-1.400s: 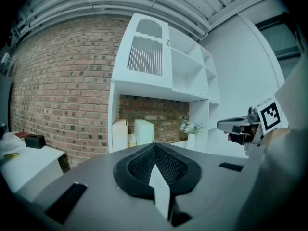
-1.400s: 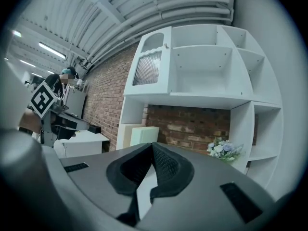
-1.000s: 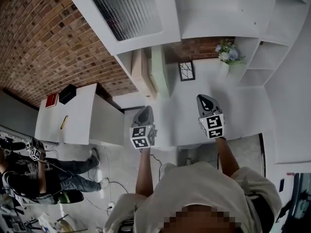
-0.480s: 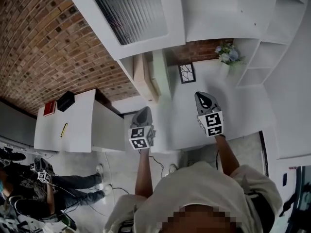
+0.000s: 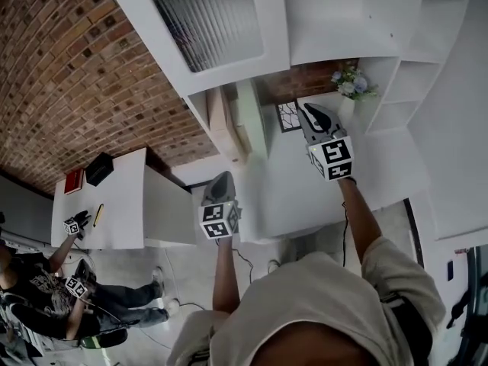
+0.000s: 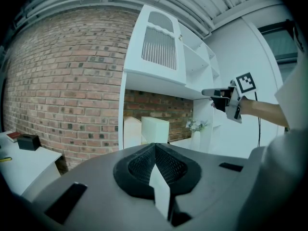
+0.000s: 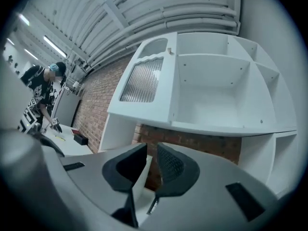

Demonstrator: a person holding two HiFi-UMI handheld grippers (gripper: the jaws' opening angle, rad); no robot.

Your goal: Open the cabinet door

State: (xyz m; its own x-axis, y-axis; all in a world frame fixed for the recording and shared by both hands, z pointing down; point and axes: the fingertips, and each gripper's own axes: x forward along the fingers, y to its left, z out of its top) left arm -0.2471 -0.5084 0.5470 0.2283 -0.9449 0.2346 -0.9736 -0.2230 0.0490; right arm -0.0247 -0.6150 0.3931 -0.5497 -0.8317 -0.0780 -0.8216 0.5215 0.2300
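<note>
The white cabinet's upper door (image 5: 206, 21) has a ribbed glass panel; in the right gripper view this door (image 7: 144, 83) carries a small knob (image 7: 169, 50) at its right edge, beside open shelves (image 7: 211, 93). My right gripper (image 5: 307, 110) is raised level in front of the cabinet's lower shelf, and its jaws (image 7: 151, 150) are opening with nothing between them. My left gripper (image 5: 223, 178) hangs lower and to the left, shut and empty (image 6: 155, 146). The left gripper view shows the right gripper (image 6: 224, 97) apart from the door (image 6: 161, 44).
White boxes (image 5: 229, 120), a framed picture (image 5: 288, 116) and a vase of flowers (image 5: 347, 82) stand in the cabinet's open niche. A white side table (image 5: 122, 204) at the left holds a red book (image 5: 74, 180) and a black box (image 5: 100, 168). A person (image 5: 46, 296) leans there.
My right gripper has risen from beside the left one to the height of the niche. The left gripper barely shifted. The person at the lower left has reached onto the side table.
</note>
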